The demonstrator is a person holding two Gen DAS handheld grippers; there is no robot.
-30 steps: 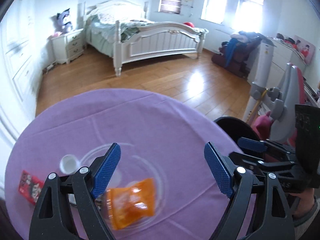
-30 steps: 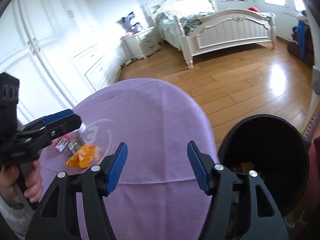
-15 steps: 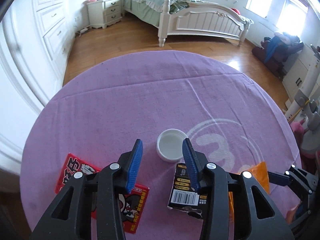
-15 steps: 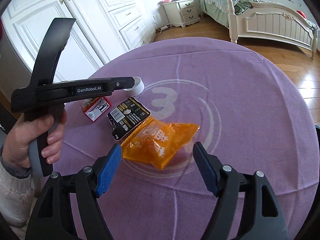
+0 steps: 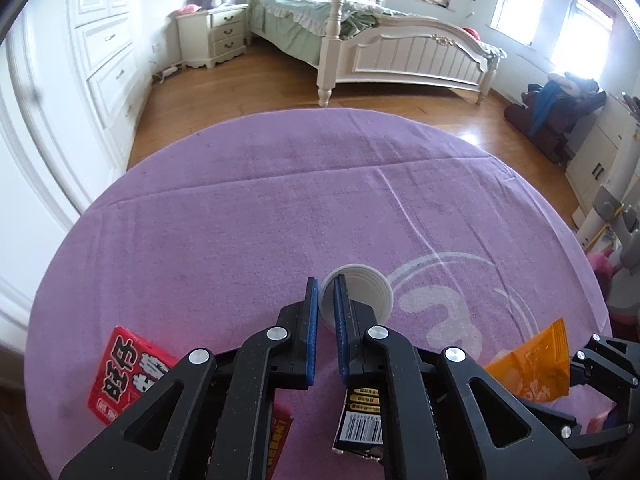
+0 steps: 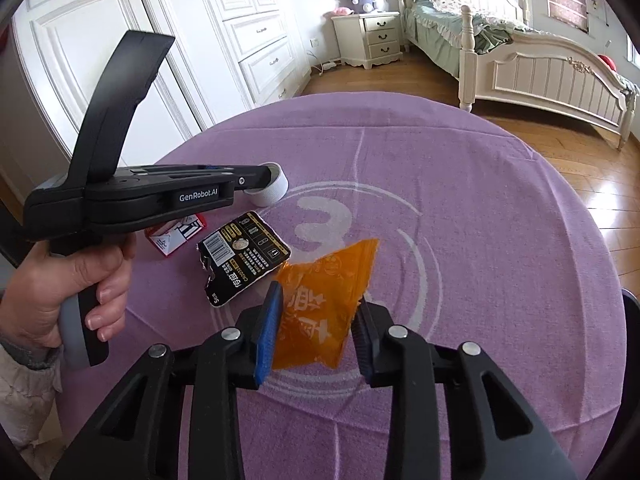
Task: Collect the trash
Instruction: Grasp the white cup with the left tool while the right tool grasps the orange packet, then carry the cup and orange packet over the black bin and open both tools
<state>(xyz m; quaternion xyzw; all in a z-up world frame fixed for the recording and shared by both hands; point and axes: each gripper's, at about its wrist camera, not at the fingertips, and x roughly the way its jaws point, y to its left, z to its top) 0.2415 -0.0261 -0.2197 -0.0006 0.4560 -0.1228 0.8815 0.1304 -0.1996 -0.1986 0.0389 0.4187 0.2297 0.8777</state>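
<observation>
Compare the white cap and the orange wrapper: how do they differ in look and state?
The white cap is round, rigid and ribbed; the orange wrapper is flat, crinkled and printed. The cap is pinched by its wall in the left gripper; the wrapper sits between the right gripper's wider-set fingers. Both are on the purple tablecloth.

Ahead of my left hand-held gripper the purple counter lies bare to its far edge, so I see open passage forward. Close in it is crowded: the red packet to its left, the black carton beneath it. The white cap sits at its tips, and the orange wrapper fills my right hand-held gripper.
</observation>
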